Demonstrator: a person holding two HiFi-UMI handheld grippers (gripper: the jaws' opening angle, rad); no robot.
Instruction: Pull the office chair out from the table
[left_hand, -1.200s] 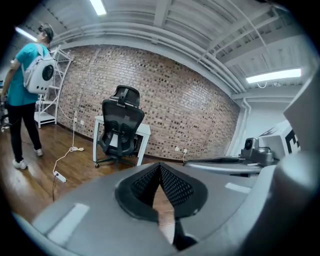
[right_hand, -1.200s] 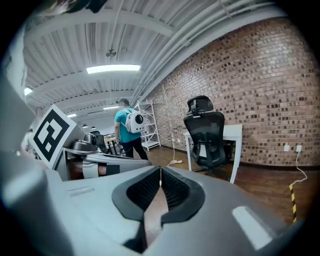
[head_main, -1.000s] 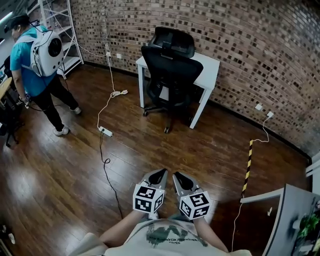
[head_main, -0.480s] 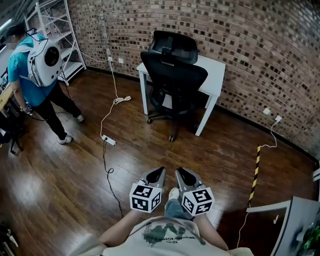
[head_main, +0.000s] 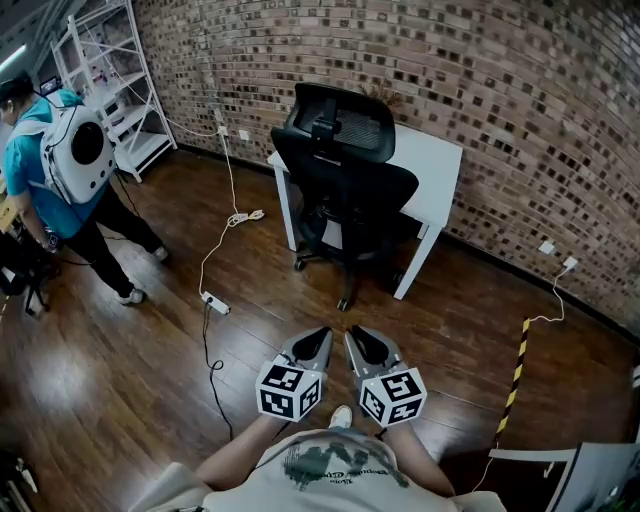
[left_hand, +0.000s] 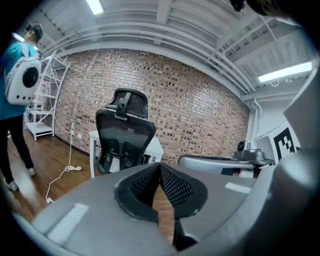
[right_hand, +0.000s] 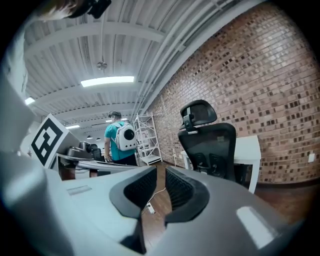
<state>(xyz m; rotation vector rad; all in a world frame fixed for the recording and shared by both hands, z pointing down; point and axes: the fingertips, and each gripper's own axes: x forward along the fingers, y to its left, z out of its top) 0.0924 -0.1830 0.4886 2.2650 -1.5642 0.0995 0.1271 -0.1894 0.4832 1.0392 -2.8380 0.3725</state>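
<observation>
A black office chair with a mesh back and headrest is tucked under the white table by the brick wall, its back facing me. It also shows in the left gripper view and the right gripper view. Both grippers are held side by side low in the head view, well short of the chair and pointing at it. My left gripper is shut with nothing in it. A narrow gap separates the jaws of my right gripper, with nothing between them.
A person in a teal shirt with a white backpack stands at the left. A white cable and power strip lie on the wooden floor left of the chair. White shelving stands in the far corner. Yellow-black tape marks the floor at right.
Both grippers have moved forward over the floor toward the chair, which now looks nearer and larger. The person at the left has shifted further left in the picture.
</observation>
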